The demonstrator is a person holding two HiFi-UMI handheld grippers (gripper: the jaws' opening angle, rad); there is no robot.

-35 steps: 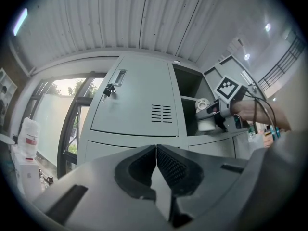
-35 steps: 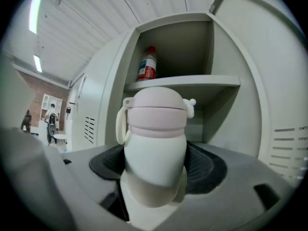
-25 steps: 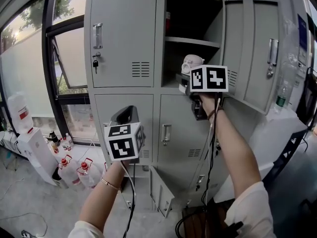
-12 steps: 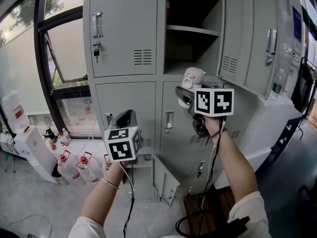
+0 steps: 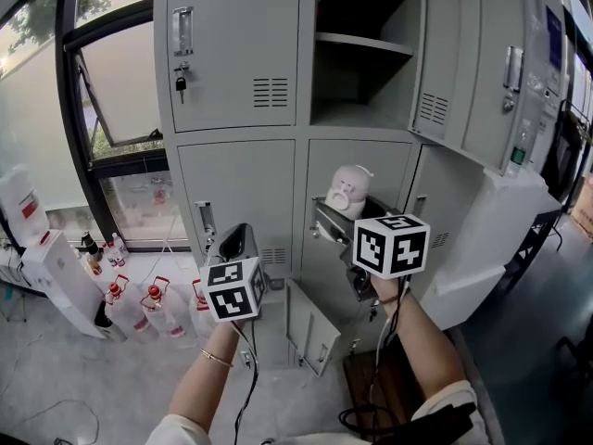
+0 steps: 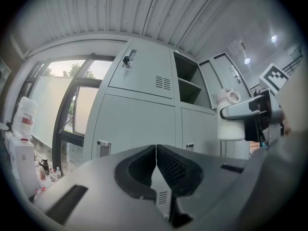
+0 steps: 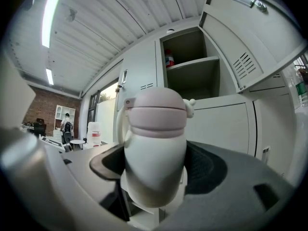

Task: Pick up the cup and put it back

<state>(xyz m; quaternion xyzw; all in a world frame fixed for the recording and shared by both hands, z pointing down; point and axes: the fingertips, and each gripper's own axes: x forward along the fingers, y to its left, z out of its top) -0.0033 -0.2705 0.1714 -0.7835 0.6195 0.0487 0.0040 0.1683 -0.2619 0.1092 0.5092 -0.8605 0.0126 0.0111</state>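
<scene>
The cup (image 5: 349, 192) is a white bottle with a pale pink lid and small ears. My right gripper (image 5: 338, 219) is shut on it and holds it upright in front of the lower locker doors. In the right gripper view the cup (image 7: 155, 148) fills the middle between both jaws, and the open locker compartment (image 7: 192, 76) with its shelf stands behind and above it. My left gripper (image 5: 233, 244) hangs lower left, shut and empty; the left gripper view shows its pads (image 6: 155, 170) pressed together, with the cup (image 6: 227, 117) off to the right.
Grey metal lockers (image 5: 236, 63) fill the wall. The upper compartment's door (image 5: 468, 63) swings out to the right. A low locker door (image 5: 310, 327) hangs open near the floor. Water bottles (image 5: 120, 304) and a dispenser (image 5: 56, 272) stand left by the window.
My right gripper has come down and out of the open compartment with the cup, from shelf height to in front of the lower doors. The left gripper has stayed low.
</scene>
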